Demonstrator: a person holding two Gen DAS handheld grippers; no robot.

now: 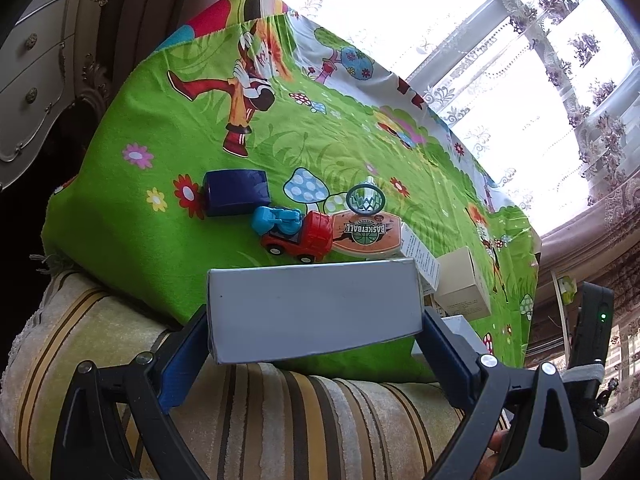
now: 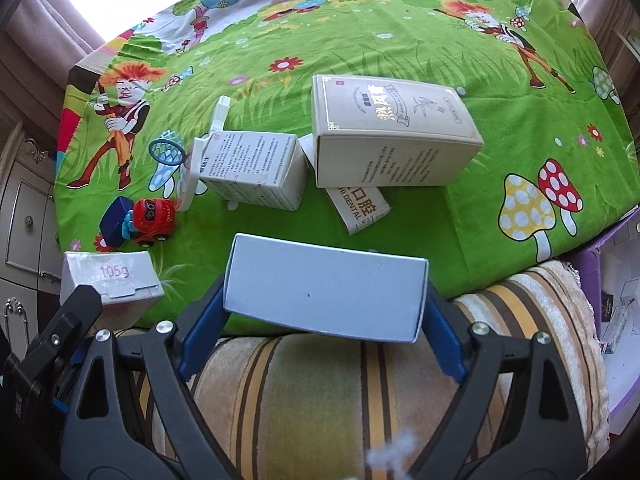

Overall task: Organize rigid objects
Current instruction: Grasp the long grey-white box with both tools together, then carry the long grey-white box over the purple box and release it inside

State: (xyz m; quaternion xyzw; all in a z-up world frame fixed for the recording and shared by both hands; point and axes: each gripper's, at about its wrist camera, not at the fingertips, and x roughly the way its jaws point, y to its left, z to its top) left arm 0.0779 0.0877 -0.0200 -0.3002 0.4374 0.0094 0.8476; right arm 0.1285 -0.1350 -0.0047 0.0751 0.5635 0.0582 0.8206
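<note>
A: Left gripper (image 1: pixel 316 334) — state?

B: Clamped on a pale grey box (image 1: pixel 314 310), blue pads pressed to both its short ends. The box hangs over the near edge of the green cartoon cloth (image 1: pixel 168 92), above the striped cushion (image 1: pixel 280 412).

A: Right gripper (image 2: pixel 324 322)?

B: Same: fingers pinched on a light blue box (image 2: pixel 326 294), held at the cloth's (image 2: pixel 400 40) near border.

A: Containers?

B: All cartons, flaps mostly shut; contents can't be seen. From the right camera: a big beige carton (image 2: pixel 394 132) at 12 o'clock from the held box, lying across a slim dental box (image 2: pixel 356 204). At 11 o'clock, a white printed carton (image 2: pixel 254 170) with its end flap open. At 9 o'clock, the left gripper's box (image 2: pixel 112 280), marked 105g.

A: Loose items?

B: Red toy truck (image 2: pixel 154 220) against a navy block (image 2: pixel 116 218), at 10 o'clock; a toy basketball hoop (image 2: pixel 168 152) beyond. A purple bin (image 2: pixel 588 276) at 3 o'clock, off the cloth, papers inside.
</note>
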